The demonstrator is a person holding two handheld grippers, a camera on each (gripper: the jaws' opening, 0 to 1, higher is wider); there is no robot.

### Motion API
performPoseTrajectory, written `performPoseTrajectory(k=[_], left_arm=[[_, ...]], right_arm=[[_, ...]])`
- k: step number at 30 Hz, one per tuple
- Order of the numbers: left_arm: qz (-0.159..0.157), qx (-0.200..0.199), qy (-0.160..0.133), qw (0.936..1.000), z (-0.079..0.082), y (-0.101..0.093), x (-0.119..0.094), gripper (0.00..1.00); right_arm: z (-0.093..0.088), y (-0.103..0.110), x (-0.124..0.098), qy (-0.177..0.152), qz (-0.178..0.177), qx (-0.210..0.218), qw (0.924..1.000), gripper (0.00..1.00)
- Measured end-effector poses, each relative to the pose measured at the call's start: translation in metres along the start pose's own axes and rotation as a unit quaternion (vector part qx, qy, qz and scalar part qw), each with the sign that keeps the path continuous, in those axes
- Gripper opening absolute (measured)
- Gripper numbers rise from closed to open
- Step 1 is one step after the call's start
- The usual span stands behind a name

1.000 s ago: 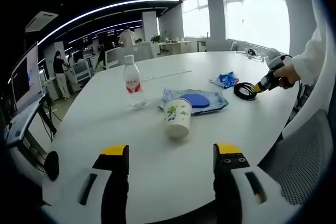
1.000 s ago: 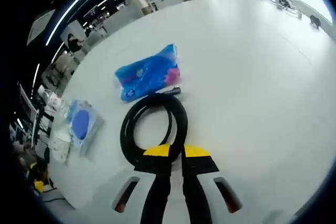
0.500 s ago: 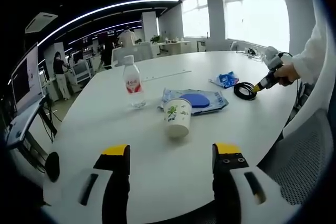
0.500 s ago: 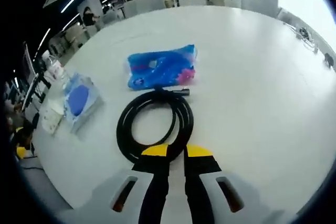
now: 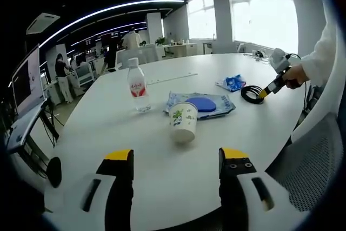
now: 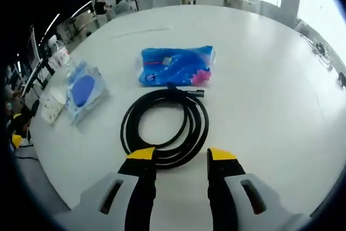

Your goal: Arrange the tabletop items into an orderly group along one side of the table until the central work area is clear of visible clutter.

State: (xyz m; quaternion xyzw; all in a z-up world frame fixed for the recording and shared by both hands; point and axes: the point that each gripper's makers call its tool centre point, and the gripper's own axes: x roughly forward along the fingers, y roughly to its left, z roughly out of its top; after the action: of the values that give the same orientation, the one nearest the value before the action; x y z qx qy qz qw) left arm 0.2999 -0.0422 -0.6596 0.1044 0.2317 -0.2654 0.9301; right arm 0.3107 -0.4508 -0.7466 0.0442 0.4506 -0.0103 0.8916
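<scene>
Table: white table (image 5: 162, 177) stretches ahead of both grippers; the paper cup, bottle and pouches sit mid-surface, so the middle is not yet tidy
Plastic pouch: clear pouch with a blue disc (image 6: 82, 91) lies well ahead and to the left of the right gripper's jaws
Cable: black coiled cable (image 6: 165, 127) lies flat, its near loop just ahead of the right jaws and between their line
Blue packet: blue packet (image 6: 175, 65) sits just beyond the coil, touching or nearly touching the cable's plug end
Bottle: water bottle (image 5: 138, 87) stands upright, far ahead of the left jaws
Paper cup: paper cup (image 5: 183, 122) stands ahead of the left jaws, just in front of the pouch
Right gripper: right gripper (image 6: 175, 157) is released, jaws spread and empty
Left gripper: left gripper (image 5: 175, 158) is spread wide, empty, low over the near edge
Advice: judged from here, bunch all strands of the coil in one bite so it moves as a ring
</scene>
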Motion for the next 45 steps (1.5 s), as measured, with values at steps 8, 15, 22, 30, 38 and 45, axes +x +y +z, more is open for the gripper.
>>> performPoseTrajectory(k=[8,15,22,30,38,45], left_arm=[[-0.002,-0.002,-0.004,1.0,0.002,-0.001,0.0,0.66],[-0.003,-0.001,-0.013,0.9999,0.005,-0.001,-0.001,0.67],[-0.026,-0.01,-0.018,0.9995,0.007,-0.009,0.0,0.7],[-0.052,-0.023,-0.009,0.9983,0.003,-0.018,0.003,0.71],[-0.082,-0.037,0.008,0.9959,-0.005,-0.03,0.005,0.74],[-0.108,-0.004,0.014,0.9941,-0.007,-0.047,0.002,0.74]], right_arm=[[0.016,0.001,-0.006,-0.033,-0.005,-0.008,0.9994,0.59],[0.024,-0.002,-0.01,-0.051,-0.01,-0.017,0.9985,0.83],[0.023,0.01,-0.021,-0.058,0.002,-0.02,0.9981,0.83],[0.02,0.023,-0.038,-0.064,0.014,-0.023,0.9976,0.8],[0.017,0.032,-0.06,-0.084,0.008,-0.017,0.9963,0.8],[0.007,0.056,-0.073,-0.099,0.018,-0.01,0.9949,0.8]])
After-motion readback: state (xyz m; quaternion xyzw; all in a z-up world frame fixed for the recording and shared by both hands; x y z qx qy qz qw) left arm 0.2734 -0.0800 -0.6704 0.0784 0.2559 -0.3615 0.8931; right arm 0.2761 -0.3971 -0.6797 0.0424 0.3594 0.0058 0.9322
